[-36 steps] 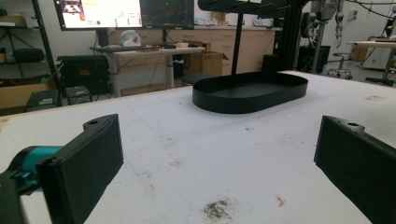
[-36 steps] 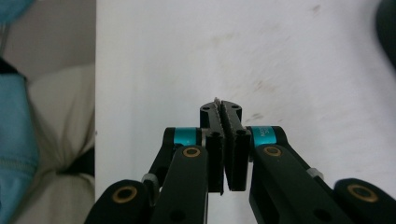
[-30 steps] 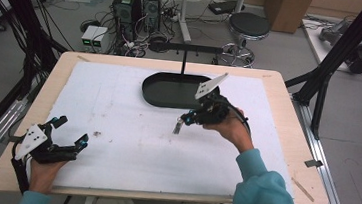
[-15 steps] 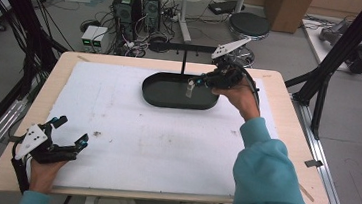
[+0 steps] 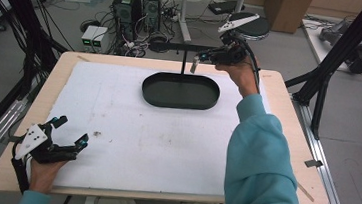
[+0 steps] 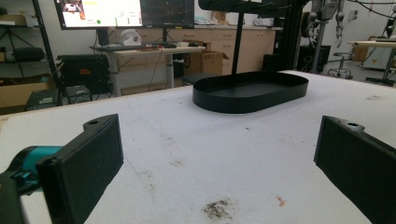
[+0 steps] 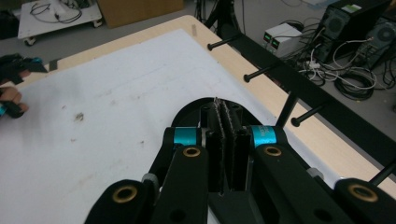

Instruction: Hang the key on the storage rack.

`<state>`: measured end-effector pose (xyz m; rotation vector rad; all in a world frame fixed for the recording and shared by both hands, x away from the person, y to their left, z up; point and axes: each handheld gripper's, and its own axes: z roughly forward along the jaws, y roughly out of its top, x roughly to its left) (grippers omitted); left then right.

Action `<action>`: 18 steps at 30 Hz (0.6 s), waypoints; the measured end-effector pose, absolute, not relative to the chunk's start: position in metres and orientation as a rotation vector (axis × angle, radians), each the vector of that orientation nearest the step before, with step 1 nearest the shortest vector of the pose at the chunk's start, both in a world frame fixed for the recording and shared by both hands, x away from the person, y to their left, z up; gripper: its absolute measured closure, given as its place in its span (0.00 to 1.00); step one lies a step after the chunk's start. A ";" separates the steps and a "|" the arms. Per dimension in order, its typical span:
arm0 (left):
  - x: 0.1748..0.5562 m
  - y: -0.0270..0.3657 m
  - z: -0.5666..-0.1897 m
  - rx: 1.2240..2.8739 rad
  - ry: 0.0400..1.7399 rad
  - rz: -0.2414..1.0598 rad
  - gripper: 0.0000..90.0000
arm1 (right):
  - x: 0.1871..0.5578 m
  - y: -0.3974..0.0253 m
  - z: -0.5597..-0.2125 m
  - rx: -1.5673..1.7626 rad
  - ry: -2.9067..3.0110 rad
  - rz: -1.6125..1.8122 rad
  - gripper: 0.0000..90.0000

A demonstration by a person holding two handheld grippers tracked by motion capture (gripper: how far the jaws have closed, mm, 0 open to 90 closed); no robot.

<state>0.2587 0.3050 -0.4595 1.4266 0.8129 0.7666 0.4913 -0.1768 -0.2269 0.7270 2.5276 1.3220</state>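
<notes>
- The right gripper is raised in the upper middle of the high view, above the far edge of the table and just beyond the shallow black oval metal tray.
- In the right gripper view its jaws are pressed together on a thin grey flat piece whose top edge stands between the pads; in the high view a small grey piece hangs from the tips.
- The tray lies on the white, stained table covering in the upper centre of the high view; in the left gripper view it shows right of centre, in the upper half.
- The left gripper sits at the lower left of the high view, near the table's near edge, held by a hand.
- Its jaws are spread wide apart, with bare covering between them in the left gripper view.
- A teal sleeve reaches from the lower right towards the right gripper.
</notes>
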 end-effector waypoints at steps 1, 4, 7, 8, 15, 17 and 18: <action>0.259 0.305 -0.459 1.424 0.814 0.766 0.02 | 0.494 -0.176 -0.227 0.734 2.525 1.320 0.99; 0.259 0.305 -0.459 1.425 0.813 0.765 0.02 | 0.500 -0.173 -0.228 0.747 2.498 1.327 0.99; 0.259 0.305 -0.459 1.425 0.812 0.766 0.02 | 0.506 -0.170 -0.233 0.766 2.496 1.312 0.99; 0.259 0.305 -0.460 1.424 0.813 0.765 0.02 | 0.509 -0.169 -0.235 0.773 2.497 1.309 0.99; 0.259 0.305 -0.459 1.425 0.813 0.765 0.02 | 0.518 -0.163 -0.245 0.802 2.504 1.271 0.99; 0.259 0.305 -0.460 1.423 0.814 0.765 0.02 | 0.520 -0.161 -0.247 0.813 2.502 1.252 0.99; 0.259 0.305 -0.460 1.422 0.815 0.765 0.02 | 0.521 -0.161 -0.248 0.815 2.505 1.246 0.99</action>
